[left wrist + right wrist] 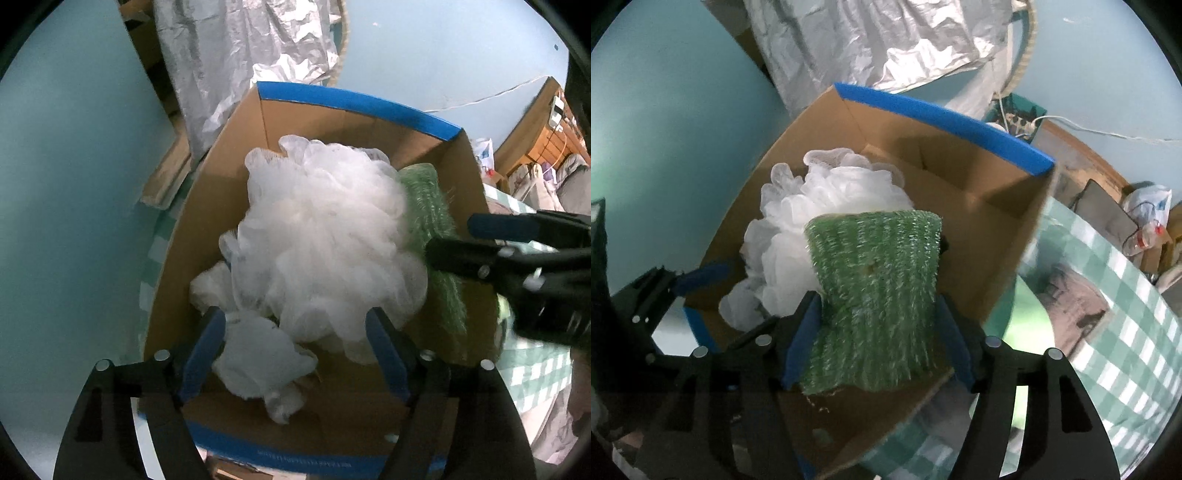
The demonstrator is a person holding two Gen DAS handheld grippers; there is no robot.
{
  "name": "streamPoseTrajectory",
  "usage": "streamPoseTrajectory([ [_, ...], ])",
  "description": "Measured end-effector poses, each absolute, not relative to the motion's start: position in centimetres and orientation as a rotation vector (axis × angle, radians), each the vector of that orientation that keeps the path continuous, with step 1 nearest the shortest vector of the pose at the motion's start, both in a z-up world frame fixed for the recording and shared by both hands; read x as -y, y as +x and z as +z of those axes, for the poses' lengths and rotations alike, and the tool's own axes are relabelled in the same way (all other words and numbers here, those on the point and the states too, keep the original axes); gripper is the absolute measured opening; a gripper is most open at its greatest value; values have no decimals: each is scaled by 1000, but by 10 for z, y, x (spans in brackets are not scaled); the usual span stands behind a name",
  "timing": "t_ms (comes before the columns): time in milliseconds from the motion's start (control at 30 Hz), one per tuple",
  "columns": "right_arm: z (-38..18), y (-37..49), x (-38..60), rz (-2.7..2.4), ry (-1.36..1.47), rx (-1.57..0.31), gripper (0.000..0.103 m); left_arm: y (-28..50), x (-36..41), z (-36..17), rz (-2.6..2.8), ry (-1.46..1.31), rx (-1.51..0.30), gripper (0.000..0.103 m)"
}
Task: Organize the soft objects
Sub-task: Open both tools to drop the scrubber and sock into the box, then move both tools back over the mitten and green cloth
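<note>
Box: an open corrugated cardboard box (229, 192) with a bright blue band along its rim is sitting on a green-and-white checked cloth (1126, 321); inner walls plain brown, flat, creased at the corners.
White puff: a bath puff (321, 236) of gathered white mesh, ruffled and semi-translucent, roughly ball-shaped, is lying inside the box and filling most of its middle and left part.
Green sponge: a rectangular scrub sponge (879, 295) wrapped in glittery green looped mesh, ribbed in vertical rows and pinched at its waist, is resting in the box just beside the puff, on its right in the right wrist view.
Left gripper: the left gripper (295, 343) is pointing steeply down into the box, blue pads standing wide apart; the lower ruffles of the puff are lying between them, with the pads not seen pressing on the mesh.
Right gripper: the right gripper (879, 332) is hanging over the sponge, blue pads parted at either side of its narrow waist, close to the mesh but not visibly squeezing it.
Background: crinkled silver foil sheeting (886, 40) is hanging behind the box against a pale blue wall (443, 55).
</note>
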State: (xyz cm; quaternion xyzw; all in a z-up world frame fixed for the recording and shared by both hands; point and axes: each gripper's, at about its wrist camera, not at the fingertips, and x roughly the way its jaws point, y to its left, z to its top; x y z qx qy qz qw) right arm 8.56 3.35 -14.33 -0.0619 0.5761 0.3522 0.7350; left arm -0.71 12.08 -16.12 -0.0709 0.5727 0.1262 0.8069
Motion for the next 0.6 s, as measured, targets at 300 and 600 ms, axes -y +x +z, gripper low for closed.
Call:
streamPoseTrajectory([
  [300, -119, 83, -8, 785, -113, -1226, 65, -26, -101, -144, 280, -153, -1210, 80],
  [600, -105, 80, 18, 790, -121, -1191, 65, -25, -71, -122, 263, -132, -1174, 80],
])
